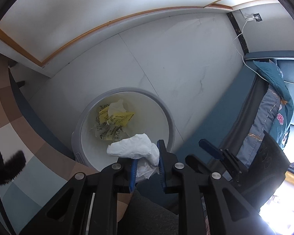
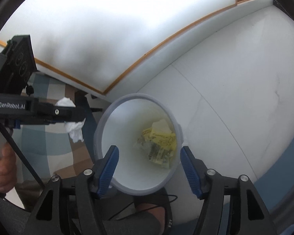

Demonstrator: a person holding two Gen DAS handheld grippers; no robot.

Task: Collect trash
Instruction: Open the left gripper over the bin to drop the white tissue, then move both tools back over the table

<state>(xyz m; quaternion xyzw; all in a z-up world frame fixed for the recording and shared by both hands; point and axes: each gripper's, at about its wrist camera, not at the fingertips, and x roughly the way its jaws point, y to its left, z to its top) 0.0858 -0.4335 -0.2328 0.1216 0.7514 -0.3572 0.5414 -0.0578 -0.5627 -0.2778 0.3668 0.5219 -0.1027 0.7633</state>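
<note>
White floor tiles and a checked rug frame the left wrist view: your left tool (image 1: pixel 146 168) is clamped on a crumpled tissue (image 1: pixel 134 146), held just over the near rim of the bin (image 1: pixel 171 121), where yellow wrappers (image 1: pixel 115 117) lie. From the right wrist view, your right tool (image 2: pixel 149 168) gapes empty above the bin's mouth; the left tool's side reads "GenRobot.AI", its tissue left of the bin.
</note>
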